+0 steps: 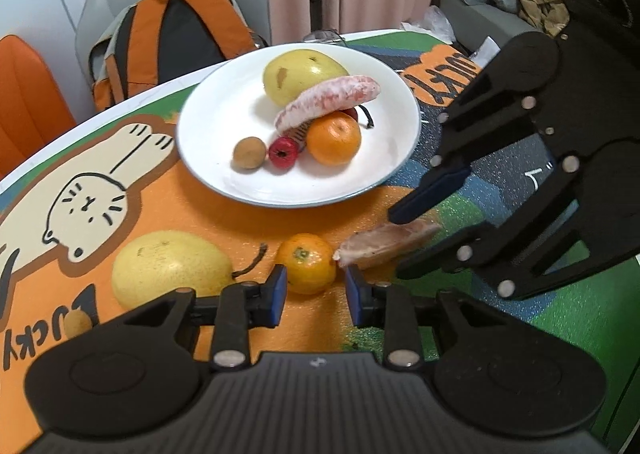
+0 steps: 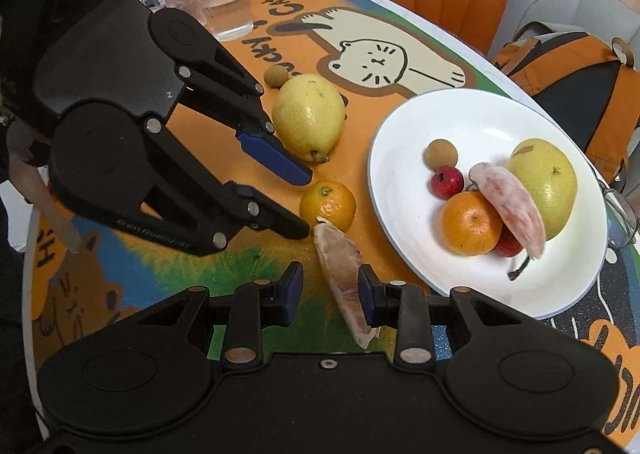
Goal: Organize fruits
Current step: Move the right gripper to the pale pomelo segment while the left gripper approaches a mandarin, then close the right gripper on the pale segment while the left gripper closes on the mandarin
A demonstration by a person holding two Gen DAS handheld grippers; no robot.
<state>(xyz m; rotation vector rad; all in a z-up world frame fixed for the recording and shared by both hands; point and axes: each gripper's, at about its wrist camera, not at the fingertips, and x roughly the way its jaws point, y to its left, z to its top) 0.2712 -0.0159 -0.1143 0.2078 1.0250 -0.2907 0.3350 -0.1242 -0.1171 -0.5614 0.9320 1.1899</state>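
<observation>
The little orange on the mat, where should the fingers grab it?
Grip the small orange across its round middle, coming from above. Its stem end faces up, the yellow pear sits on one side and the pomelo wedge touches the other, so the top is the open side.

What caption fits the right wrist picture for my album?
Right tool straddles a pomelo slice beside the fruit-filled white plate.

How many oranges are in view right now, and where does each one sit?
2. One orange sits on the white plate, under the peeled pomelo segment. The other orange is on the table mat, between the left gripper and the plate. More could be hidden behind the piled fruit.
</observation>
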